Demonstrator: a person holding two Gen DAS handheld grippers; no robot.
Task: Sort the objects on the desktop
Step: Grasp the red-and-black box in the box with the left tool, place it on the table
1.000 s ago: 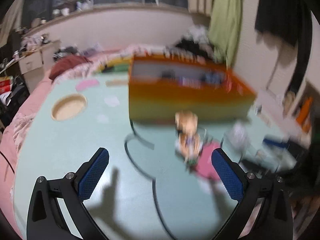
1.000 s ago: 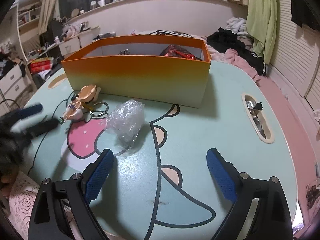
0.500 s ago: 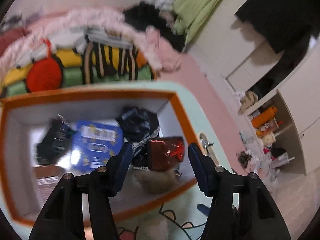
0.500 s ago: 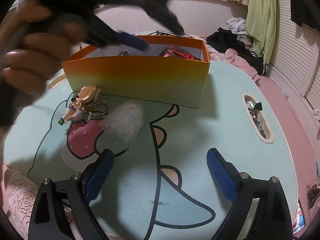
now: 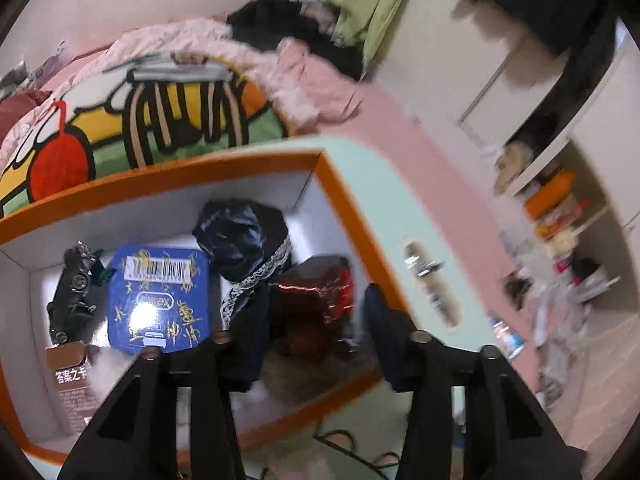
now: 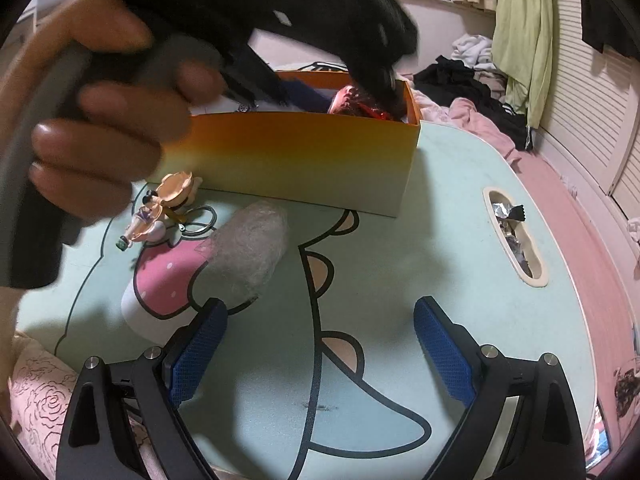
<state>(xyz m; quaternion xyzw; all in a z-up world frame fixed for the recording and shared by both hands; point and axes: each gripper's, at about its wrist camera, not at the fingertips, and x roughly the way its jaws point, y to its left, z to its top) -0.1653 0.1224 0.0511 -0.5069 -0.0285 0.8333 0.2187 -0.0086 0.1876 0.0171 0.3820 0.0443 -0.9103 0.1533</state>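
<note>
The orange box (image 5: 332,184) (image 6: 288,160) stands on the mint table. Inside it lie a red foil packet (image 5: 316,300), a black bag (image 5: 244,236), a blue packet (image 5: 160,296), a dark toy car (image 5: 74,292) and a brown carton (image 5: 72,384). My left gripper (image 5: 308,344) hangs open over the box's right end, around the red foil packet. My right gripper (image 6: 316,352) is open and empty above the table. A crumpled clear plastic wrap (image 6: 248,248) and a figurine keychain (image 6: 164,208) lie in front of the box.
The hand holding the left gripper (image 6: 100,128) fills the upper left of the right wrist view. A table slot (image 6: 516,236) holds foil wrappers. Clothes and bedding lie beyond the table. Shelves stand at the right (image 5: 552,208).
The left gripper rose from the table, swung over the box and now sits lower inside it. The right gripper has not moved.
</note>
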